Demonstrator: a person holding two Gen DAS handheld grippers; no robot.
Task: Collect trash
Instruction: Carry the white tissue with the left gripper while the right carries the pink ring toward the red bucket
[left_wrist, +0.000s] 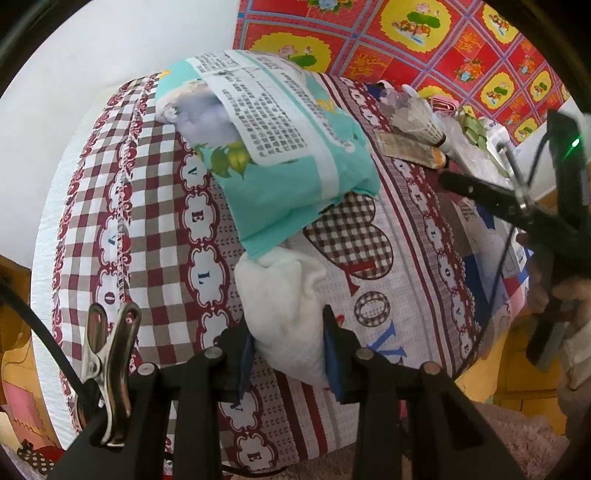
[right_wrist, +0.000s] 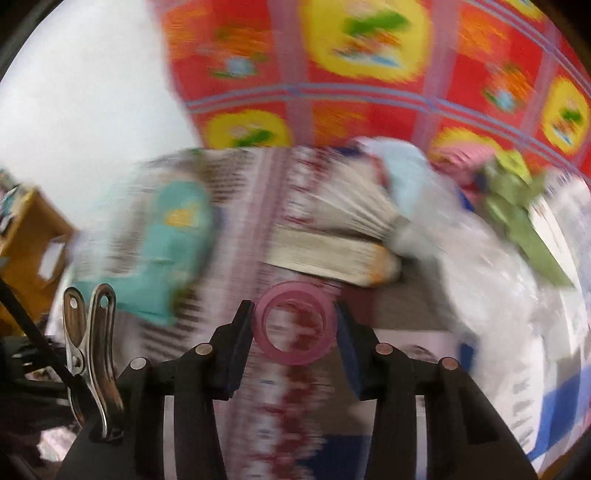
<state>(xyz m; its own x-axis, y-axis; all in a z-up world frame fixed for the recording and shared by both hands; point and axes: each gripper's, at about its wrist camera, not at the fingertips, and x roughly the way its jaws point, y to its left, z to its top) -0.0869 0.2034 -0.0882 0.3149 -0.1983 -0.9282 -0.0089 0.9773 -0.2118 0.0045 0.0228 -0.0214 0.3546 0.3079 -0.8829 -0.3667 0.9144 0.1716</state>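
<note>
Left wrist view, left to right: "LOVE" readable on the chequered maroon-and-white bedcloth (left_wrist: 155, 206); dense print on the teal plastic package (left_wrist: 280, 147), too small to read. Lower centre – left gripper (left_wrist: 288, 354) clenched on a crumpled white tissue wad (left_wrist: 284, 314). Far right, the right gripper's black body only.

Right wrist view, blurred – right gripper (right_wrist: 295, 325) clamped on a translucent pink plastic ring (right_wrist: 295, 323), lower centre, unseen in the other view.

Soft white tissue wad (left_wrist: 284, 314); translucent pink plastic ring (right_wrist: 295, 323); glossy teal plastic pack (left_wrist: 280, 147); printed cloth cover (left_wrist: 155, 206).
</note>
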